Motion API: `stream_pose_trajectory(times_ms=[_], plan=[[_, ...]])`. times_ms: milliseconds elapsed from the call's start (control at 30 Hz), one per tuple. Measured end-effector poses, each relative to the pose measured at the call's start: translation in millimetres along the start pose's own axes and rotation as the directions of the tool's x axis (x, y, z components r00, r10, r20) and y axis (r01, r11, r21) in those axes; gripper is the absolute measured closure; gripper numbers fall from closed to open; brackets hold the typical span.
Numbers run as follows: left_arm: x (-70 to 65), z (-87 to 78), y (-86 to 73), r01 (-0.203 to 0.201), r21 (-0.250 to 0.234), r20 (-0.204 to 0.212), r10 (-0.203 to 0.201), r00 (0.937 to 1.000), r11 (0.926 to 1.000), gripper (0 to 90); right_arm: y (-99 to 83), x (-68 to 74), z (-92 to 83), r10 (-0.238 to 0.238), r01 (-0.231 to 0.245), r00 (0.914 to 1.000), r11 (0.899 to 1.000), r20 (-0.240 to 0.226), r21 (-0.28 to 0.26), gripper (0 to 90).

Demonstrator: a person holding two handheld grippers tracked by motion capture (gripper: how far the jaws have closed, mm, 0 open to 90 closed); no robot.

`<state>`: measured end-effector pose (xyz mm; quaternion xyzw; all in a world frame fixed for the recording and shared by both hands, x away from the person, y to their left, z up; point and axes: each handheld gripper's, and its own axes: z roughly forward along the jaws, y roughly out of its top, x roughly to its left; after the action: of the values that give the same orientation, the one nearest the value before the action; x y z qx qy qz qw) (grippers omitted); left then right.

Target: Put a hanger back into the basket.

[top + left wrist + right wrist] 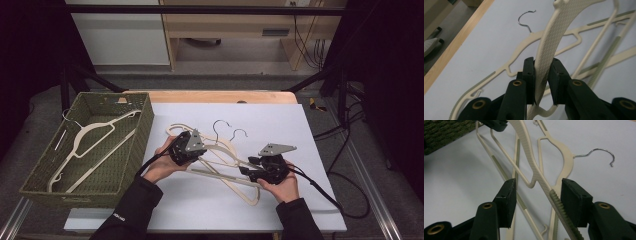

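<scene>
Two hands at work over the pale mat (300, 125) on the table. The left gripper (186, 148) sits on the upper end of the cream hangers (227, 160), the right gripper (267, 169) at their lower right end. From up here the jaws are hard to read. Left of the mat, a green woven basket (131, 145) holds another cream hanger (87, 135).

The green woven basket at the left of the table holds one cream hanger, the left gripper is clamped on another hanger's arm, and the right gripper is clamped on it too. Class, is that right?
Not quite. The right gripper is not clamped: the right gripper view shows its jaws apart, the hanger between them. The basket and the left gripper are as stated.
</scene>
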<state>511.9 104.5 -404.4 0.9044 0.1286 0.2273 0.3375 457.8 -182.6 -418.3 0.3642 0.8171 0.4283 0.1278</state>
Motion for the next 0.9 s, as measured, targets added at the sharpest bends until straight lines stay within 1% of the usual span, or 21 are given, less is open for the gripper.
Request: stream_pose_trajectory(times_ms=[67,100,133,167,200,233,267,333,367,433,467,533,567,600,633,667,733,767,800,833,900], plan=[[-3.4,-6.6,-0.9,0.002,-0.008,0.019,-0.002,0.9998,1.0000,76.9,0.2,0.0,0.1,0.002,-0.002,1.0000,1.000,-0.009,-0.001,46.1],[-6.8,-12.2,-0.9,-0.002,-0.005,0.030,0.002,0.9996,1.0000,77.8,0.6,0.7,0.7,0.004,-0.004,0.9999,1.000,-0.012,-0.010,42.9],[-6.8,-12.2,-0.9,-0.002,-0.005,0.030,0.002,0.9996,1.0000,78.4,0.6,0.7,0.7,0.004,-0.004,0.9999,1.000,-0.012,-0.010,42.9],[-10.4,-16.7,-0.7,0.002,-0.009,0.052,-0.001,0.9987,1.0000,78.9,1.6,1.0,1.5,-0.005,0.005,1.0000,1.000,-0.007,-0.021,38.6],[-10.4,-16.7,-0.7,0.002,-0.009,0.052,-0.001,0.9987,1.0000,79.4,1.6,1.0,1.5,-0.005,0.005,1.0000,1.000,-0.007,-0.021,38.6],[-12.2,-18.5,-0.5,-0.003,-0.009,0.059,0.004,0.9983,1.0000,79.4,2.4,1.4,1.3,-0.015,0.015,0.9999,1.000,-0.004,-0.026,37.9],[-13.9,-20.0,-0.4,-0.011,-0.009,0.064,0.011,0.9979,0.9999,80.2,4.7,1.4,1.2,-0.035,0.034,0.9993,0.999,-0.014,-0.041,37.1],[-16.5,-22.0,-0.2,-0.013,-0.016,0.077,0.015,0.9970,0.9998,80.9,6.3,1.7,1.8,-0.043,0.042,0.9988,0.998,-0.023,-0.052,36.8],[-17.2,-22.7,0.0,-0.019,-0.018,0.082,0.020,0.9964,0.9997,81.3,10.3,3.2,3.8,-0.057,0.055,0.9979,0.996,-0.030,-0.068,37.4],[-17.6,-22.3,0.3,-0.016,-0.021,0.093,0.018,0.9955,0.9997,81.5,14.9,6.1,8.2,-0.084,0.081,0.9961,0.993,-0.028,-0.081,37.8],[-17.6,-22.3,0.3,-0.016,-0.021,0.093,0.018,0.9955,0.9997,81.5,14.9,6.1,8.2,-0.084,0.081,0.9961,0.993,-0.028,-0.081,37.8],[-16.6,-21.9,-0.2,0.001,-0.028,0.107,0.002,0.9943,0.9996,81.5,22.0,9.1,17.3,-0.112,0.109,0.9931,0.990,-0.034,-0.089,42.3],[-16.5,-22.0,-0.3,0.003,-0.029,0.112,0.000,0.9937,0.9996,81.5,24.1,10.7,20.8,-0.117,0.113,0.9923,0.989,-0.041,-0.092,45.0],[-16.5,-22.0,-0.3,0.003,-0.029,0.112,0.000,0.9937,0.9996,81.5,24.1,10.7,20.8,-0.117,0.113,0.9923,0.989,-0.041,-0.092,45.0],[-16.5,-22.4,-0.2,0.008,-0.028,0.120,-0.005,0.9928,0.9996,81.5,27.6,13.3,27.3,-0.138,0.133,0.9890,0.986,-0.052,-0.097,50.9],[-15.7,-23.2,0.0,-0.003,-0.018,0.122,0.005,0.9925,0.9998,81.4,29.1,14.5,30.3,-0.152,0.147,0.9871,0.985,-0.051,-0.089,55.3],[-16.0,-23.3,0.1,0.003,-0.017,0.127,-0.001,0.9919,0.9998,81.1,30.3,15.3,33.3,-0.163,0.158,0.9847,0.984,-0.062,-0.083,57.0],[-16.4,-23.5,0.2,0.028,-0.018,0.142,-0.025,0.9895,0.9994,80.7,31.3,16.2,37.9,-0.185,0.179,0.9797,0.981,-0.077,-0.079,66.0],[-16.4,-23.5,0.2,0.028,-0.018,0.142,-0.025,0.9895,0.9994,80.3,31.3,16.2,37.9,-0.185,0.179,0.9797,0.981,-0.077,-0.079,66.0],[-15.7,-24.7,-0.1,0.042,-0.014,0.150,-0.039,0.9879,0.9990,79.8,32.0,16.7,39.1,-0.212,0.206,0.9733,0.976,-0.087,-0.071,68.6],[-14.1,-27.1,-0.6,0.066,-0.021,0.159,-0.062,0.9853,0.9976,75.7,32.4,17.2,37.1,-0.240,0.234,0.9650,0.970,-0.107,-0.064,72.1]])
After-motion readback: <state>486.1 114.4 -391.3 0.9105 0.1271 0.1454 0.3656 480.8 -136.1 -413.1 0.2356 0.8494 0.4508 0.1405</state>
